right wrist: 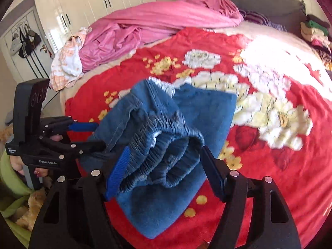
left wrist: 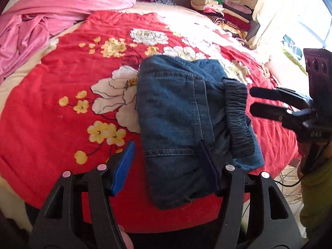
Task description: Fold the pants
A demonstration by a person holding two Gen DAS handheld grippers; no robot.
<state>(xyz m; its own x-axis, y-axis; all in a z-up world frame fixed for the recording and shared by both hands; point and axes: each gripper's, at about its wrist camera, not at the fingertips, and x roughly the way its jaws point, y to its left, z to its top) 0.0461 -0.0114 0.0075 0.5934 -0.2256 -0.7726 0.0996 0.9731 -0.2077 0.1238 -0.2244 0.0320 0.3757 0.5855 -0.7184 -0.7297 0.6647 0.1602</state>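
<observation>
Blue denim pants (left wrist: 182,112) lie folded into a thick bundle on the red flowered blanket (left wrist: 68,78), their grey elastic waistband (left wrist: 238,120) on the right side. My left gripper (left wrist: 166,166) is open, its jaws straddling the near edge of the bundle. My right gripper (right wrist: 164,166) is open around the bunched waistband (right wrist: 166,151), not pinching it. In the left wrist view the right gripper (left wrist: 254,100) sits just right of the waistband. In the right wrist view the left gripper (right wrist: 91,134) is at the pants' left edge (right wrist: 124,108).
A pink sheet (left wrist: 51,10) is heaped at the bed's far left. A stack of folded clothes (left wrist: 224,10) stands at the far right by a cream curtain (left wrist: 280,16). White wardrobes (right wrist: 93,2) and a door with hanging bags (right wrist: 25,41) stand beyond the bed.
</observation>
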